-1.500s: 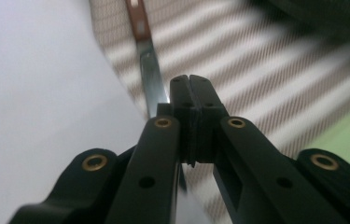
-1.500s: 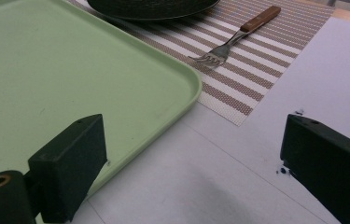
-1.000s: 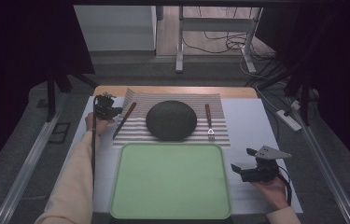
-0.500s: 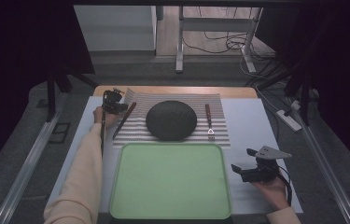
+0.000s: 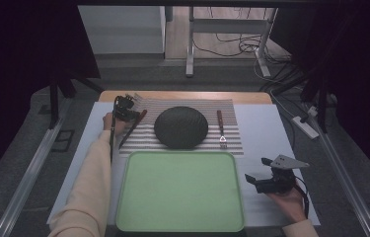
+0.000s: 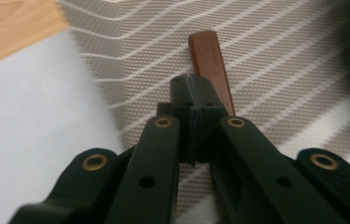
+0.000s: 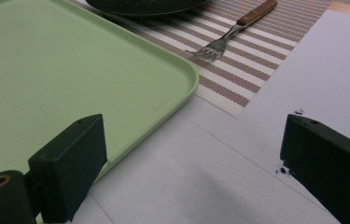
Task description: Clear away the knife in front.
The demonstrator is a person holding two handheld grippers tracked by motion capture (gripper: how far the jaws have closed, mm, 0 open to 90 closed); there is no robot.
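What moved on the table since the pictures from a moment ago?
The left gripper moved away from the person, toward the far left corner of the striped placemat, and now sits with its jaws closed over the wooden-handled knife. The right gripper stayed open beside the green tray. The dark plate, fork and knife have not shifted.

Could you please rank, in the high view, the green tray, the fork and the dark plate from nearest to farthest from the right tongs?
From the right tongs:
1. Green tray: nearest, its right edge just beside the tongs.
2. Fork: farther up, on the right side of the striped placemat.
3. Dark plate: farthest, at the placemat's centre.
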